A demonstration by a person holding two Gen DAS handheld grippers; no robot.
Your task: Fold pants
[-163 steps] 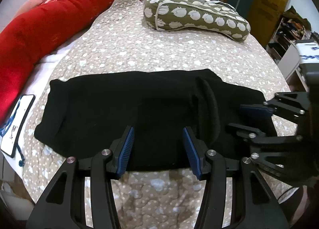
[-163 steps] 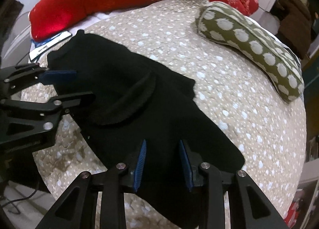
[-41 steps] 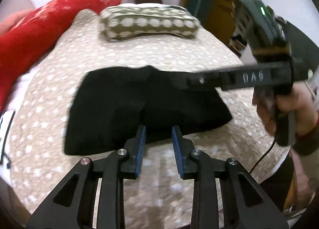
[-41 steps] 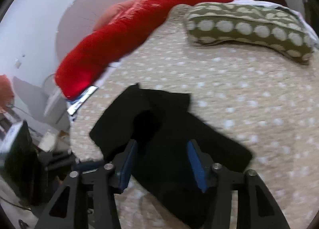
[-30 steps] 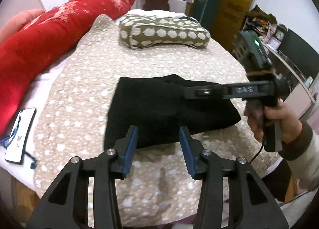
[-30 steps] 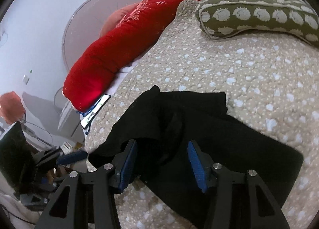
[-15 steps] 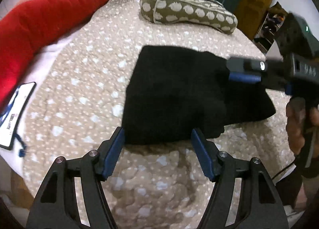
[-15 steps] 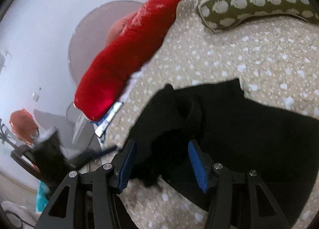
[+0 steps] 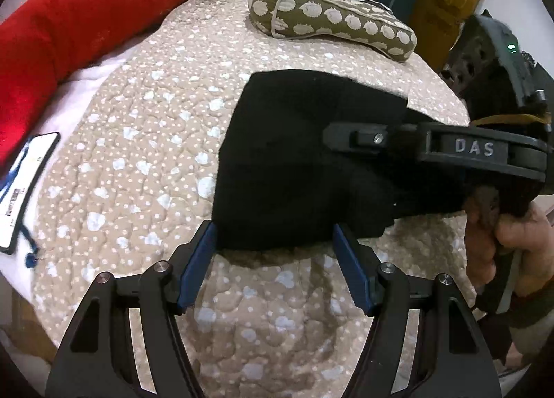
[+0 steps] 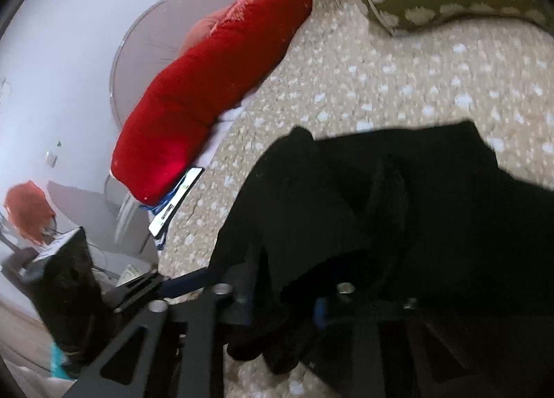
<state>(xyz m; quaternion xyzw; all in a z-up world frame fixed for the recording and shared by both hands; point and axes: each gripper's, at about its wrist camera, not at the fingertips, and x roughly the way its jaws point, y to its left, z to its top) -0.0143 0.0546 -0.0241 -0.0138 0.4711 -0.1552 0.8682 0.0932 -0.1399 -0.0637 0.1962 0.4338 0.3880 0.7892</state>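
The black pants (image 9: 294,169) lie folded into a compact block on the beige dotted quilt (image 9: 145,127). My left gripper (image 9: 275,259) is open, its blue pads either side of the block's near edge. My right gripper (image 9: 332,138) reaches in from the right over the pants in the left wrist view. In the right wrist view the right gripper (image 10: 280,304) has black cloth of the pants (image 10: 346,211) lying between and over its fingers, which are partly hidden by the cloth.
A red bolster (image 9: 69,27) lies along the bed's left side. An olive dotted pillow (image 9: 332,24) sits at the far end. A phone (image 9: 24,186) lies at the left edge. The person's hand (image 9: 498,245) holds the right gripper.
The pants went from a long spread strip to a short folded block. My left gripper opened wide and came up to the near edge. My right gripper moved down into the cloth.
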